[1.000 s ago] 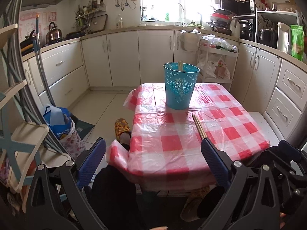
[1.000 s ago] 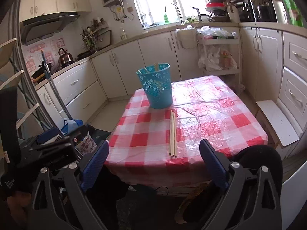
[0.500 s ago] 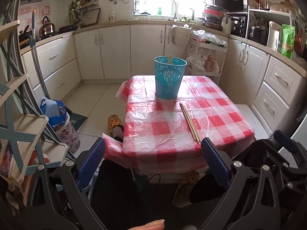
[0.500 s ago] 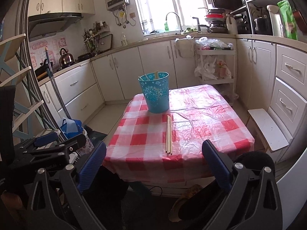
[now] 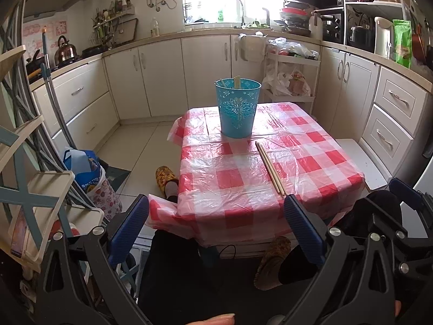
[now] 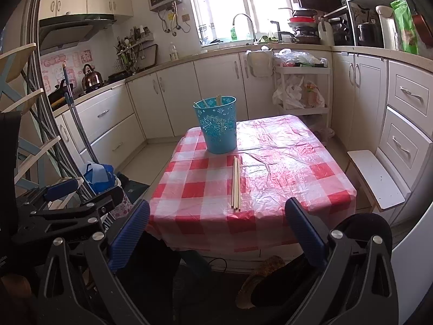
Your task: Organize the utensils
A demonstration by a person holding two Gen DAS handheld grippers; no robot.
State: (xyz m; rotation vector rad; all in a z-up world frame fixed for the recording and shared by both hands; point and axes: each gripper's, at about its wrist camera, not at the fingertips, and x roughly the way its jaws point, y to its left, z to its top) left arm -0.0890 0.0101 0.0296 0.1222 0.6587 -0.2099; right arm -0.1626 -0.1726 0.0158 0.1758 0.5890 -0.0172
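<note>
A blue patterned bucket (image 5: 237, 107) stands at the far side of a table with a red-and-white checked cloth (image 5: 230, 178); chopstick tips stick out of it. It also shows in the right wrist view (image 6: 217, 127). Loose wooden chopsticks (image 5: 269, 168) lie side by side on the cloth in front of the bucket, and show in the right wrist view (image 6: 236, 183). My left gripper (image 5: 216, 224) is open and empty, held back from the table's near edge. My right gripper (image 6: 216, 224) is open and empty, also short of the near edge.
White cabinets (image 5: 162, 75) line the back and right walls. A folding rack (image 5: 24, 162) and a blue bag (image 5: 89, 173) stand left of the table. A white stool (image 6: 374, 178) sits at its right. The person's slippered feet (image 5: 166, 176) are under the table.
Both grippers have pulled back and up from the table, so the table looks smaller and farther. The chopsticks and bucket have not moved. Both grippers stay open.
</note>
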